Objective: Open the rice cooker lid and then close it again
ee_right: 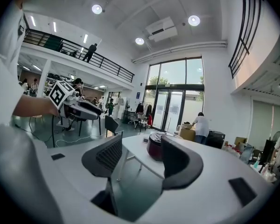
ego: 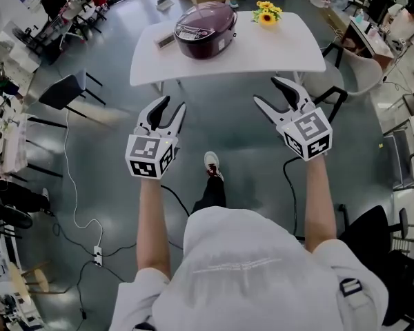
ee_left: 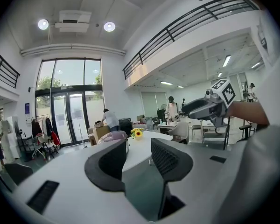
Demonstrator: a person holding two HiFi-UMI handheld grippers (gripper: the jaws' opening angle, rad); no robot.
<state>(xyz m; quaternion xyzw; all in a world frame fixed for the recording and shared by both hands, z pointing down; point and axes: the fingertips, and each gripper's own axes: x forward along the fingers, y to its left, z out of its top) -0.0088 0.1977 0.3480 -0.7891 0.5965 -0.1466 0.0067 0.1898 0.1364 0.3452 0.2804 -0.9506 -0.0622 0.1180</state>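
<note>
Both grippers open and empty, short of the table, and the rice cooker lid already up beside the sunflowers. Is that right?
No: the rice cooker lid is down, closed, as the head view shows. Otherwise right: left gripper and right gripper are open, empty, short of the table, with the sunflowers beside it.

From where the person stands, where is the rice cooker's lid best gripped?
Probably the rice cooker lid, at its near rim, from the person's side of the table: it lies shut and a handle seems to arc along its far side.
</note>
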